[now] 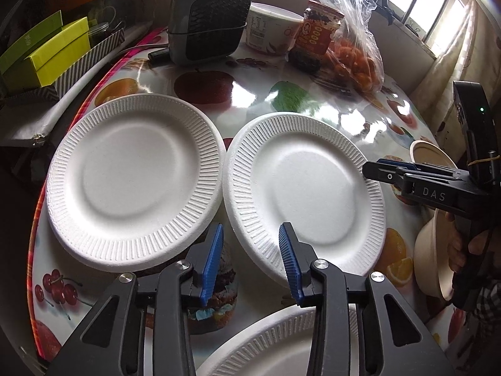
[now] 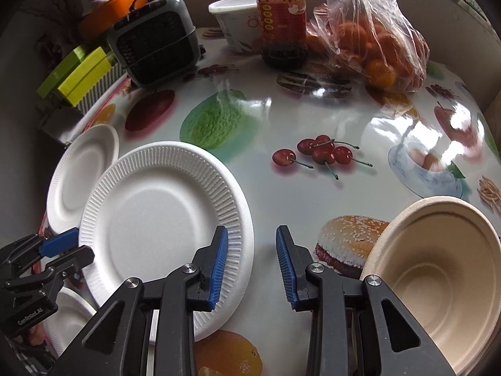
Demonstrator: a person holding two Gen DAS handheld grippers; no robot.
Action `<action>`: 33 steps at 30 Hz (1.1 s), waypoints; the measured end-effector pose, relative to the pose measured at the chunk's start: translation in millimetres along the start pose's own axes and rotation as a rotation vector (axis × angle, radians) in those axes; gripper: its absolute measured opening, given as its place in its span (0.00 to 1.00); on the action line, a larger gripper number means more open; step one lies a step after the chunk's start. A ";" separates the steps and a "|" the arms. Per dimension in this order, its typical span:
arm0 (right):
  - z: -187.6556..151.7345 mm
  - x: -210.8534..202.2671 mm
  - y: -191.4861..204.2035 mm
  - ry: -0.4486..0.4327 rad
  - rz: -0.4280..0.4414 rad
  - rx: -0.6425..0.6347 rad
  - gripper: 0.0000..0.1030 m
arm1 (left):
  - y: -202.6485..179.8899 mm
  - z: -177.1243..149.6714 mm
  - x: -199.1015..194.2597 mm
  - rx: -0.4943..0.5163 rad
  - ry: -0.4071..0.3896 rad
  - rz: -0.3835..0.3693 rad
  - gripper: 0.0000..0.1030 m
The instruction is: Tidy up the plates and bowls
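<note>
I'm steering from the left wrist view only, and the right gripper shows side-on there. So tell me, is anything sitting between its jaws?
Observer: The rim of the middle foam plate reaches into the gap of the right gripper, and neither pad presses it.
Operator: And the tan bowl, anything inside it?
Observer: No, the tan bowl is empty. It sits just right of that gripper.
</note>
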State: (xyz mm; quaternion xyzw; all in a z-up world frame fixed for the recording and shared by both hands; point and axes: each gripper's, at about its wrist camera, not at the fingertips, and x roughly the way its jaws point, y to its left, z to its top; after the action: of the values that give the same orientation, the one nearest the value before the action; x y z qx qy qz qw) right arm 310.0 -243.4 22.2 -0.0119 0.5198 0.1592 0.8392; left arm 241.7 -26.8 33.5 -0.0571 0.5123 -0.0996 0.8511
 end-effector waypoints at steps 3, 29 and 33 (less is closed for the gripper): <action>-0.4 0.3 0.3 0.006 0.010 0.003 0.23 | 0.4 -0.3 1.8 -0.003 0.006 -0.003 0.31; -3.0 -17.0 -1.7 -0.054 0.048 0.041 0.15 | -1.5 5.3 -7.4 0.000 -0.032 -0.006 0.28; -5.7 -26.6 0.4 -0.072 0.051 0.038 0.15 | -3.6 3.6 -14.3 0.007 -0.047 -0.003 0.28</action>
State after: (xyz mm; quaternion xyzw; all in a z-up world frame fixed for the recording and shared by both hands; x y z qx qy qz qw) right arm 294.1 -250.9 43.0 0.0232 0.4922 0.1711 0.8532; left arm 237.9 -27.1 48.2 -0.0570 0.4919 -0.1013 0.8629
